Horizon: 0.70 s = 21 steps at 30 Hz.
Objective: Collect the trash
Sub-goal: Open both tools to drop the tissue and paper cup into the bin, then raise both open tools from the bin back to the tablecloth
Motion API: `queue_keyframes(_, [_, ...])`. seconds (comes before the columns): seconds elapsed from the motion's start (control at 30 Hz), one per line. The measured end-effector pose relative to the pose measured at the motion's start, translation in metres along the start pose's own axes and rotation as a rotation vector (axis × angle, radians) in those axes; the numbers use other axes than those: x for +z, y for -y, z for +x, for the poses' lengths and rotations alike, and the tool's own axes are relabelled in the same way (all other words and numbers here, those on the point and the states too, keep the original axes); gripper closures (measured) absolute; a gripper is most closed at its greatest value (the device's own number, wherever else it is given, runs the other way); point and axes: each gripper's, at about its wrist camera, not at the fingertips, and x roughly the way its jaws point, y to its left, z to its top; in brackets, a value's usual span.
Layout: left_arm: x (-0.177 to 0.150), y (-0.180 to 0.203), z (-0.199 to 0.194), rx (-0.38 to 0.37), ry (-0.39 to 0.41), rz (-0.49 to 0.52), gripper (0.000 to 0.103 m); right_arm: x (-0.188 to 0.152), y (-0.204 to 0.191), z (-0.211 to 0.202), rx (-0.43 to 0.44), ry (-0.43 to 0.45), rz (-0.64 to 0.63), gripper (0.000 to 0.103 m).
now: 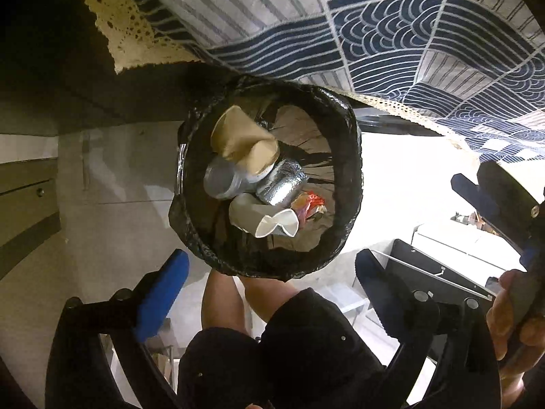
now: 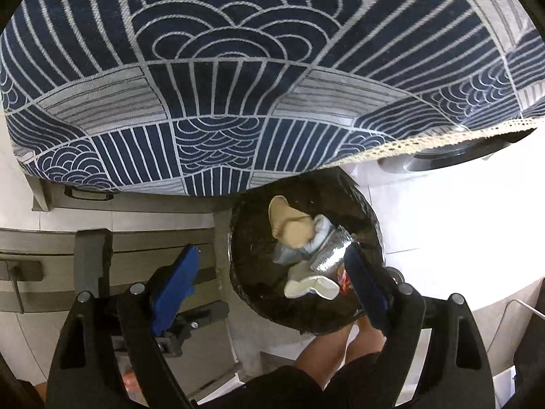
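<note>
Left wrist view, left to right: left tongs (image 1: pixel 272 272) wide open, nothing between the blue pads (image 1: pixel 163 293), hanging above the bin. Bin (image 1: pixel 344 238) sits mid-frame, round, lined with a black bag, on a pale floor (image 1: pixel 102 211). Inside it: crushed brown paper cup (image 1: pixel 242 139) at upper left of the opening, silver can (image 1: pixel 223 179) just under it, crinkled foil wrap (image 1: pixel 282 184) touching the can on its right, crushed white paper cup (image 1: pixel 269 220) lower down, small red-orange wrapper (image 1: pixel 311 202) at the right of the pile. All trash is in the bin, none in either tongs. Table with a blue wave-pattern cloth (image 1: pixel 391 34) and lace trim fills the top of frame; its edge overlaps the bin's far rim. Person's bare knees and black shorts (image 1: pixel 289 358) at bottom center. Right edge: the other tongs' blue finger and a hand (image 1: pixel 511 317) on its grip.

Right wrist view, left to right: grey cabinet fronts with handles (image 2: pixel 20 272) at left. Right tongs (image 2: pixel 272 279) wide open, empty; left pad over the cabinet side, right pad overlapping the bin's right rim in the image. Bin (image 2: pixel 245 293) center-right, same cups, can and foil visible. Cloth (image 2: pixel 238 68) covers the upper half.
</note>
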Motion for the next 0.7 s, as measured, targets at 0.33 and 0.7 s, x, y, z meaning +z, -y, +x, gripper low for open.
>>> queue_keyframes(0.33, [-0.011, 0.006, -0.041, 0.016, 0.044, 0.027, 0.008, -0.004, -0.028, -0.046, -0.032, 0.041, -0.054, 0.005])
queue_keyframes(0.7, [-0.027, 0.033, -0.123, -0.044, 0.179, 0.069, 0.007, -0.029, -0.045, -0.104, -0.072, 0.090, -0.053, 0.005])
